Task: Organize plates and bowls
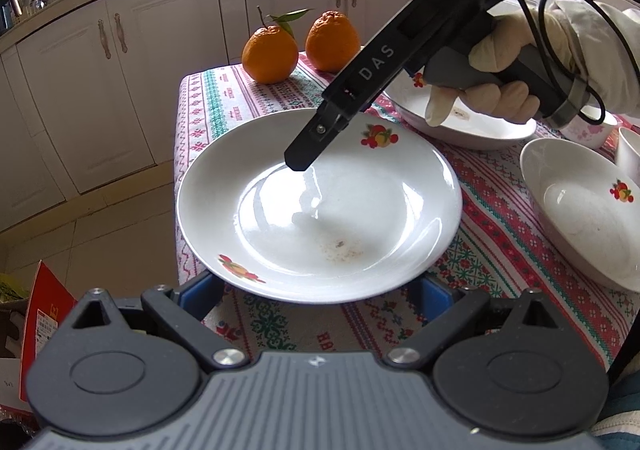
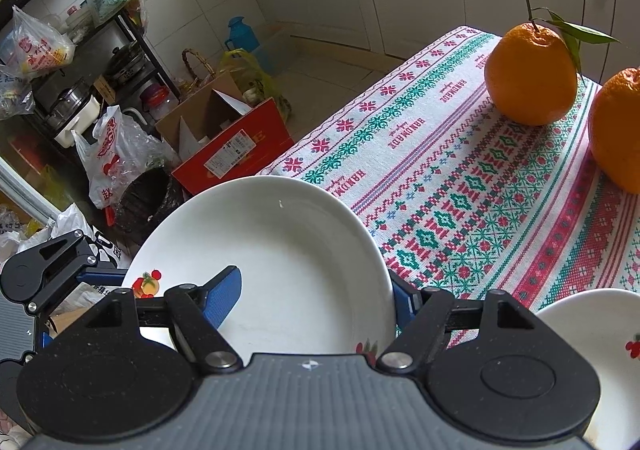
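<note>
Right gripper (image 2: 314, 300) is seen released, its blue fingers (image 2: 228, 296) set astride the rim of the white plate (image 2: 280, 242), which is laid on the patterned tablecloth (image 2: 460, 177) near two oranges (image 2: 530, 75), while the left gripper (image 1: 320, 290) is spread wide about the plate's other edge, where contact cannot be told.

On the right gripper (image 1: 298, 163), as your left wrist camera sees it, the white letters "DAS" run along the black body above the plate (image 1: 320, 205). On the tablecloth (image 2: 460, 177), in your right wrist view, the word "HANDMADE" is woven in red and repeats along the pale band between the plate and the oranges (image 2: 530, 75); it reads upside down from where you stand. Beyond the plate's far rim, the red box (image 2: 236, 149) on the floor carries a white printed label, and the plastic bags (image 2: 108, 157) beside it bear red characters; both are too small for you to read.
</note>
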`<state>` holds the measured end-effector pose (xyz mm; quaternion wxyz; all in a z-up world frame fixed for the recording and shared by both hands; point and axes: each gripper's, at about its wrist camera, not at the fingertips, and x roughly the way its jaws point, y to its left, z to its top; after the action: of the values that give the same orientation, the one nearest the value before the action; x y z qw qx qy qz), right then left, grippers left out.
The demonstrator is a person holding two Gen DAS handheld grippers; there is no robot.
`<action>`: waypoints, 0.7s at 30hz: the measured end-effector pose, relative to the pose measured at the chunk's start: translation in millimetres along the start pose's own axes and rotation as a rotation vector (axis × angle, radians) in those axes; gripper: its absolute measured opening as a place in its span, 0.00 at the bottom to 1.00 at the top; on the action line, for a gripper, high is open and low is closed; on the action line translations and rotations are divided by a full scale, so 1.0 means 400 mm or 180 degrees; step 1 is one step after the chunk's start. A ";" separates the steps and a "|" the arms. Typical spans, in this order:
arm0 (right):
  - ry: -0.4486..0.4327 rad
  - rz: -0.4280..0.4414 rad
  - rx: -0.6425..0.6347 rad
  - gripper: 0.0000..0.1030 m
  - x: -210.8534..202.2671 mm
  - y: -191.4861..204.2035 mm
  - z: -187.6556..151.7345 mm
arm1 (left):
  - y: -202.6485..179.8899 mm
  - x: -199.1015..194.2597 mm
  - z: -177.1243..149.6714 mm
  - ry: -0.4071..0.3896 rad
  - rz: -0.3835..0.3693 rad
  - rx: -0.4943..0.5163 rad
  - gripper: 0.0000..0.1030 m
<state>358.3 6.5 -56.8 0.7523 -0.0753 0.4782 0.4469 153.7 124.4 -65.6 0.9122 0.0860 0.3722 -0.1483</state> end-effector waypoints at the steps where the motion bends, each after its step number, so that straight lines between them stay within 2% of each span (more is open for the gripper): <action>1: -0.0002 -0.0002 -0.0005 0.80 0.000 0.001 0.000 | -0.001 0.000 0.001 0.0000 -0.0005 -0.0002 0.95; 7: -0.0009 -0.0005 -0.0020 0.85 -0.001 0.001 -0.002 | -0.002 0.003 0.001 -0.0005 0.0001 0.0014 0.95; 10: -0.0025 0.0021 -0.0023 0.98 -0.006 0.005 -0.003 | -0.007 -0.002 0.000 -0.0019 0.0044 0.0053 0.95; 11: -0.0053 0.0018 -0.0040 1.00 -0.012 0.009 -0.004 | -0.008 -0.006 0.000 -0.0025 0.0051 0.0053 0.96; 21: -0.0231 -0.0214 -0.0187 1.00 -0.112 0.072 -0.025 | -0.037 -0.095 -0.013 -0.0227 0.0151 0.0010 0.99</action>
<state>324.0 -8.9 -17.8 0.7811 -0.0971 0.4346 0.4377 119.6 119.7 -43.1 0.9280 0.0909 0.3370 -0.1302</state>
